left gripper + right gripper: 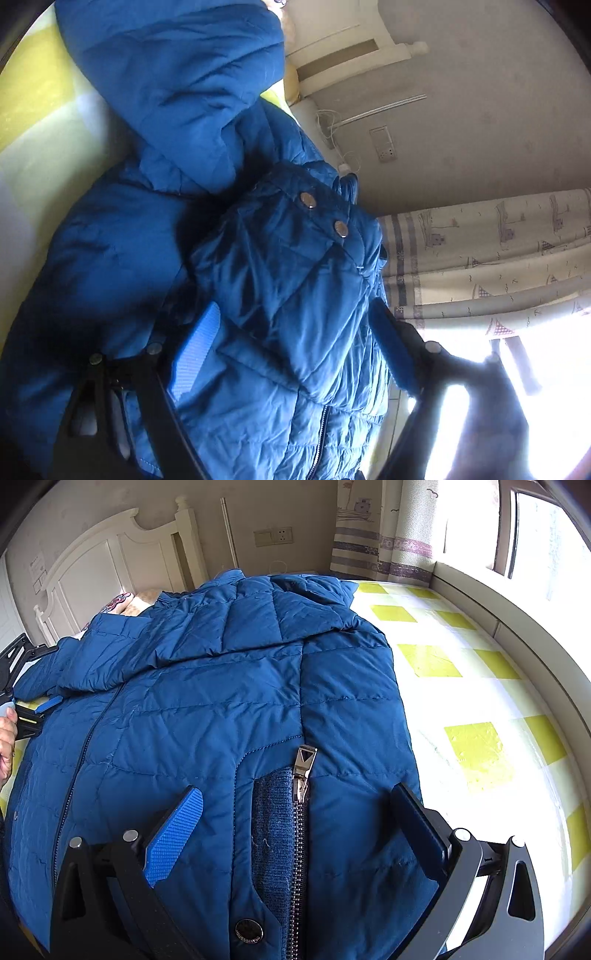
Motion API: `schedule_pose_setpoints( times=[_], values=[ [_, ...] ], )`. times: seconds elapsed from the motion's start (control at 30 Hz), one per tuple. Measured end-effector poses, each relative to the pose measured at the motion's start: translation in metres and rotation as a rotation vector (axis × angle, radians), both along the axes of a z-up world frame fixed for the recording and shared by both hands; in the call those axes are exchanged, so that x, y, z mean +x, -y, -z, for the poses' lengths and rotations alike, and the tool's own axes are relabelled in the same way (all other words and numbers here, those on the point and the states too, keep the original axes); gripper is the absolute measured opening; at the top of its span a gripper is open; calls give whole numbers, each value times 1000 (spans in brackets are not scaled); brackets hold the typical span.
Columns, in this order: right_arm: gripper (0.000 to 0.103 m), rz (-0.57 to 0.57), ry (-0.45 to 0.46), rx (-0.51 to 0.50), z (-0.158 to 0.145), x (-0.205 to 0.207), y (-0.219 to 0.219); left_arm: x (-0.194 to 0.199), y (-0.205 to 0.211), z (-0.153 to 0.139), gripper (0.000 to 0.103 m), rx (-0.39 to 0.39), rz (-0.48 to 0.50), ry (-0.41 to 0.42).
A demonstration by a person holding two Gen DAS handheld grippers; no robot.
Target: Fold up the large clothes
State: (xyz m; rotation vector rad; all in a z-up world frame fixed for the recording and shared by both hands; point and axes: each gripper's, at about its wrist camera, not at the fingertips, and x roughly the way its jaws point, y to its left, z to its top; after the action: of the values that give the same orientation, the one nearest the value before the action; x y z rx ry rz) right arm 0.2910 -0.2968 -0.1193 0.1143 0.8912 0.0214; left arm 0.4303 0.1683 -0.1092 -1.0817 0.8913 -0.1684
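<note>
One blue quilted puffer jacket (pixel 229 686) lies spread on the bed (pixel 480 686), on a sheet of yellow-green and white checks, toward the bed's left side. It has two metal snaps (pixel 307 200) and one metal zipper (pixel 301 794). The left hand-held gripper (pixel 295 354) is spread around a fold without pinching it. The right hand-held gripper (pixel 295 827) is spread over the zipper.

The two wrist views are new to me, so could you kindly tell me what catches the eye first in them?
A big blue quilted jacket fills both views, spread across a bed with a yellow-and-white checked sheet. Its silver zipper pull shines at the middle of the right wrist view, between the open fingers of the right gripper. In the left wrist view, two metal snaps glint on a folded flap.
</note>
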Motion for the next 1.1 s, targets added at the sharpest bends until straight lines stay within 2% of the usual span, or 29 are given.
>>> schedule_pose_setpoints(
  times=[0.07, 0.17, 0.23, 0.27, 0.3, 0.33, 0.4, 0.43, 0.47, 0.53, 0.57, 0.63, 0.7, 0.77, 0.83, 0.9, 0.93, 1.0, 1.1],
  values=[
    [98, 0, -1, -3, 0, 0, 0, -1, 4, 2, 78, 36, -26, -49],
    [98, 0, -2, -2, 0, 1, 0, 10, -1, 6, 69, 23, -94, -44],
    [98, 0, 0, -1, 0, 1, 0, 17, -4, 8, 27, 17, -110, -57],
    [98, 0, 1, 2, 0, 1, 0, 16, -4, 5, 19, -3, -92, -22],
    [98, 0, 2, 5, 0, 0, 0, 6, -4, -8, 16, 23, -109, 52],
    [98, 0, 2, 7, 0, 0, 0, -11, 1, -30, 16, 112, -133, 158],
    [98, 1, 2, 7, 0, 0, 1, -43, 26, -79, 16, 377, -120, 356],
    [98, 1, 2, 4, 0, 0, 0, -53, 41, -93, 17, 505, -92, 406],
    [98, 5, 4, -4, 0, 0, 0, -55, 53, -99, 24, 621, -57, 393],
    [98, 24, 10, -16, -1, -2, 1, -47, 58, -90, 60, 747, -27, 262],
    [98, 31, 16, -16, -2, -3, 2, -46, 52, -83, 86, 785, -59, 208],
    [96, 40, 62, 3, -11, -7, 5, -48, 41, -77, 89, 834, -125, 181],
    [96, 18, 151, 40, -33, -8, 7, -54, 38, -76, 90, 843, -134, 231],
    [96, 13, 236, 8, -65, 6, 1, -53, 46, -73, 95, 827, -69, 290],
    [96, -13, 313, -39, -96, 30, -11, -35, 62, -63, 95, 826, 4, 280],
    [98, -67, 365, -95, -115, 64, -26, -26, 75, -46, 95, 820, 84, 270],
    [98, -89, 361, -129, -117, 84, -33, -20, 77, -36, 97, 826, 113, 249],
    [98, -90, 262, -169, -107, 128, -41, -12, 77, -28, 100, 816, 145, 203],
    [98, -128, 120, -76, -74, 172, -43, -8, 76, -24, 100, 812, 152, 192]
  ],
)
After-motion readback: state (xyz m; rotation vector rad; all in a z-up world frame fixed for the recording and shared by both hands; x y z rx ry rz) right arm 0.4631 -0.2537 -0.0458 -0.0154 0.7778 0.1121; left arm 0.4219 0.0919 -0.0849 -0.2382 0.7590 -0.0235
